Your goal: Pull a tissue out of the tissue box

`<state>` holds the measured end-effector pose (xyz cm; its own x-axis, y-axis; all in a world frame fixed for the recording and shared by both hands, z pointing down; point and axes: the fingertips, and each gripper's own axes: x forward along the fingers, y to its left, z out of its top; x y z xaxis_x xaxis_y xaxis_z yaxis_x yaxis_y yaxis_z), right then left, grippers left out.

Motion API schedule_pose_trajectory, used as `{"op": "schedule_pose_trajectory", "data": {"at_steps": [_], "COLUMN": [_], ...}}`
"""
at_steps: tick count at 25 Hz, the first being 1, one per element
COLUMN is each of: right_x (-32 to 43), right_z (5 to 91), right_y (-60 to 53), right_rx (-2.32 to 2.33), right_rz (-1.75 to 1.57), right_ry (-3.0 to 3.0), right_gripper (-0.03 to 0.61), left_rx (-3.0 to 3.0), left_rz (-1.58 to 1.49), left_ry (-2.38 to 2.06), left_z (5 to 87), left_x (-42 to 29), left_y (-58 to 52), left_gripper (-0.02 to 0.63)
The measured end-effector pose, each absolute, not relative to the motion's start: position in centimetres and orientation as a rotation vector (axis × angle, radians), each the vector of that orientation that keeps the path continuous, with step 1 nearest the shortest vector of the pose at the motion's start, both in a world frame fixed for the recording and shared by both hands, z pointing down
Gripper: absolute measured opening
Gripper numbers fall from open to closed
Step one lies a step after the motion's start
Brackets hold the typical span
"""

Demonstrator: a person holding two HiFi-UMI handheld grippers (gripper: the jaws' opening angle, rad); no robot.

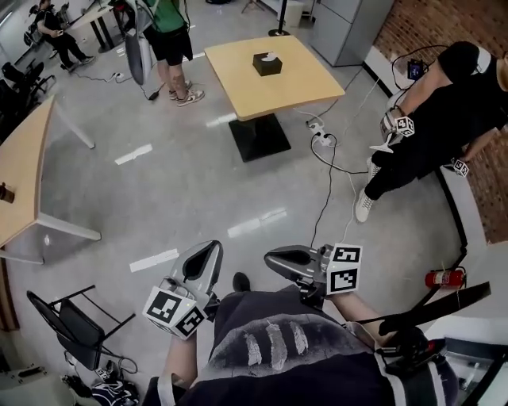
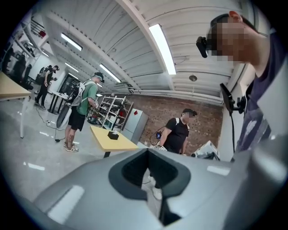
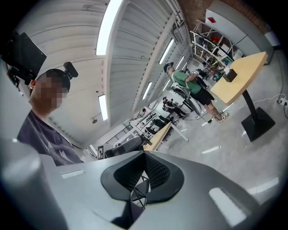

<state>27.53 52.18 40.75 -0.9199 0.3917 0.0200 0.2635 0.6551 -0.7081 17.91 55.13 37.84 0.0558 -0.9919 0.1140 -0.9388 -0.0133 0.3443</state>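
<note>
Grey plastic jaws of the left gripper (image 2: 150,177) are pressed together with nothing between them. The jaws of the right gripper (image 3: 143,179) are closed in the same way and are also empty. Both grippers are held low, close to the person's body, and point about level across the room.

The tissue box (image 1: 267,63) is small and dark, with a white tissue (image 1: 269,56) standing out of its top. It sits alone on a light wooden table (image 1: 246,95), well apart from both grippers, across a wide stretch of floor (image 1: 182,190). I judge that the task is only at its approach step, because nothing is reached yet. The next move calls for walking to the table, then opening one pair of jaws and closing them on the standing tissue. The other gripper may need to hold the box down, because such a light box can lift together with the tissue.

The table stands on a single black pedestal foot (image 1: 258,139), and the floor is grey and glossy. A white power strip (image 1: 321,139) and its cable (image 1: 327,198) lie just beside that foot, on the way, and could catch a shoe. A person in black (image 1: 444,111) stands at the right, near a brick wall (image 1: 429,24). Another person in a green shirt (image 1: 167,16) stands beyond the table. A red fire extinguisher (image 1: 444,277) lies, as far as I can tell, by the right wall. A black folding chair (image 1: 75,321) is at the lower left.
</note>
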Motion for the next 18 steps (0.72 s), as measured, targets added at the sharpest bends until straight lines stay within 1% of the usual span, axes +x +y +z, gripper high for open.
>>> {"op": "schedule_pose_trajectory", "data": {"at_steps": [4,7,10,14,18], "right_x": [24.2,22.1,20.2,18.5,16.0], "right_z": [40.5,40.9,40.6,41.2,41.2], "right_y": [52.1,52.2,52.5,50.8,49.0], "right_rx": [-0.522,-0.528,-0.578,-0.571,-0.678], "right_rz": [1.112,1.098,1.175,1.286,1.245], "right_ry": [-2.668,-2.636,-2.619,-2.599,-2.581], "right_gripper": [-0.008,-0.008,-0.008,-0.008,-0.008], "left_rx": [2.057,2.082,2.025,1.991,1.948], "left_rz": [-0.070,-0.141,-0.213,-0.173,-0.134], "left_ry": [-1.994,-1.959,-1.966,-2.013,-2.044], "left_z": [38.8,38.2,38.3,38.8,38.9], "left_x": [14.3,12.6,10.8,9.6,7.8], "left_y": [54.4,53.7,54.3,54.2,52.1], "left_gripper": [0.000,0.000,0.000,0.000,0.000]}}
